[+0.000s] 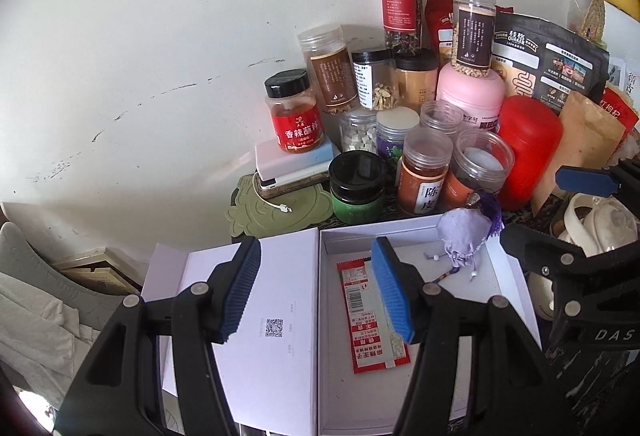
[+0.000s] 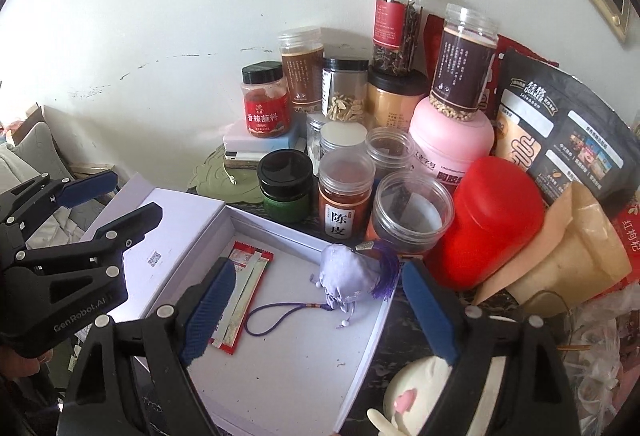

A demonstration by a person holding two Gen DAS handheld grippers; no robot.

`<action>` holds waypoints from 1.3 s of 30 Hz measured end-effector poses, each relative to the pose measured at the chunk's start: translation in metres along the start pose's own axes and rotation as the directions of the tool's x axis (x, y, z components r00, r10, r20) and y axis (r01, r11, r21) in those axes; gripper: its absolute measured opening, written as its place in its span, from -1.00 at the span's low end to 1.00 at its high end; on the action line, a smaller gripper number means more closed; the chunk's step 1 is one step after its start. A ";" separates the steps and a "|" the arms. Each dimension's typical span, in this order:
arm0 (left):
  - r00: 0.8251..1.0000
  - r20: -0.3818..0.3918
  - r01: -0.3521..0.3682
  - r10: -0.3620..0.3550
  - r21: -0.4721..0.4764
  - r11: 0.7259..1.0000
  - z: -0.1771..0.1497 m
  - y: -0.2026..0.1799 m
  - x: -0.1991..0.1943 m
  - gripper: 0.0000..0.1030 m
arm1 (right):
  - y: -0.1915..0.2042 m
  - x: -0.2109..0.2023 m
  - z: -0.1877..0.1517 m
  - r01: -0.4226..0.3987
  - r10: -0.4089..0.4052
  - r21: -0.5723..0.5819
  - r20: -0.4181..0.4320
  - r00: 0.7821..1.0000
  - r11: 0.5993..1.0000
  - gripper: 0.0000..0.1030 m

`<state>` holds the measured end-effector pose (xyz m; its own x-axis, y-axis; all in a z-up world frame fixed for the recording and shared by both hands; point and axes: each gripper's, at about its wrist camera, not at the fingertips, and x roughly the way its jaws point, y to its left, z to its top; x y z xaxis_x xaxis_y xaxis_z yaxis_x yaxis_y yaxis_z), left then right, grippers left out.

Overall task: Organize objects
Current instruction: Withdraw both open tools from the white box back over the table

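An open white box (image 1: 404, 388) (image 2: 288, 364) lies at the table's front, its lid (image 1: 276, 296) (image 2: 176, 220) folded out to the left. A red snack packet (image 1: 360, 300) (image 2: 244, 296) lies flat in the tray. A lavender sachet pouch (image 1: 464, 236) (image 2: 348, 272) with a purple tassel and cord sits at the tray's far right corner. My left gripper (image 1: 316, 292) (image 2: 116, 203) hangs open above the lid and packet, holding nothing. My right gripper (image 2: 320, 310) (image 1: 560, 215) hangs open above the tray, straddling the pouch from above without touching it.
Several jars crowd the back by the wall: a green jar (image 2: 286, 191), a red-lidded container (image 2: 492, 220), a pink tub (image 2: 452, 143). A black oat bag (image 2: 560, 131) leans at right. A white round object (image 2: 416, 392) lies right of the box.
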<state>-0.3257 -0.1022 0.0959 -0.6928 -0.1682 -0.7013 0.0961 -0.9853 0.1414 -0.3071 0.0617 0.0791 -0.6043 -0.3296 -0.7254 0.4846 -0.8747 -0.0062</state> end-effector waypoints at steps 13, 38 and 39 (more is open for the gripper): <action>0.999 0.040 0.010 -0.010 0.009 1.000 -0.017 -0.013 -0.089 0.28 | 0.006 -0.080 -0.025 0.015 -0.014 -0.024 0.059 0.998 1.000 0.67; 0.998 0.064 0.025 -0.029 0.061 0.998 -0.096 -0.060 -0.202 0.56 | 0.011 -0.177 -0.125 0.008 -0.003 -0.058 0.088 0.996 0.998 0.68; 0.998 0.062 0.027 -0.031 0.060 0.998 -0.099 -0.061 -0.204 0.57 | 0.009 -0.178 -0.130 0.006 -0.002 -0.056 0.084 0.996 0.998 0.68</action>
<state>-0.1196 -0.0107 0.1607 -0.7385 -0.1357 -0.6604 0.0343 -0.9858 0.1642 -0.1128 0.1586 0.1190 -0.6559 -0.3567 -0.6653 0.5151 -0.8557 -0.0491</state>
